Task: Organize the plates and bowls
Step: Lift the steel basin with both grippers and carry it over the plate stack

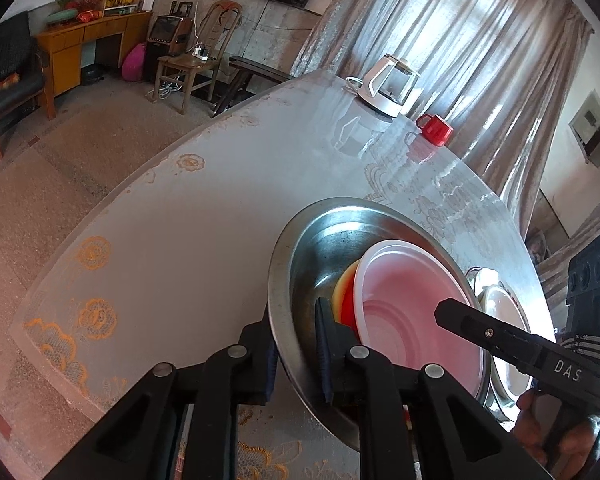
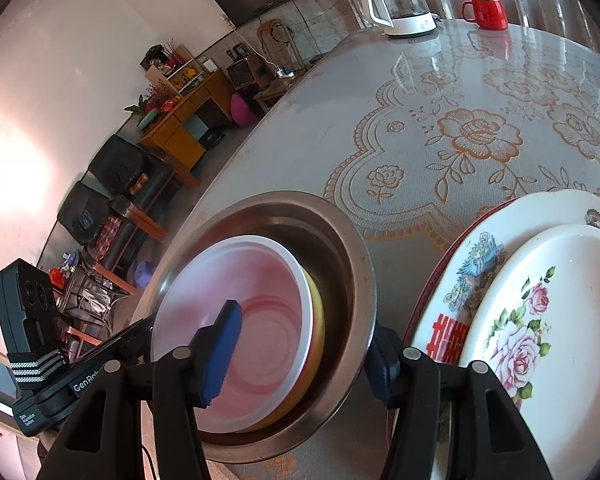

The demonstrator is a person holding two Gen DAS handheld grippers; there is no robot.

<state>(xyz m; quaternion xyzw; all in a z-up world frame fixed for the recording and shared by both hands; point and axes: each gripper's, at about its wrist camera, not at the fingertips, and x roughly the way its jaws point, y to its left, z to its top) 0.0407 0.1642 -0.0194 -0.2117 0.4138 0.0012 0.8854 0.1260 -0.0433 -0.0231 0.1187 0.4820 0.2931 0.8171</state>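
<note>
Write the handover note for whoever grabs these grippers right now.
Left gripper: fingers straddle the near rim of the steel basin, apparently clamped.
Right gripper: astride the basin's opposite rim, one finger inside over the white bowl, one outside.
Done: white bowl nested on a yellow-orange dish in the basin; plates stacked beside it.
Left: set the basin down; whether more needs stacking cannot be told.
</note>
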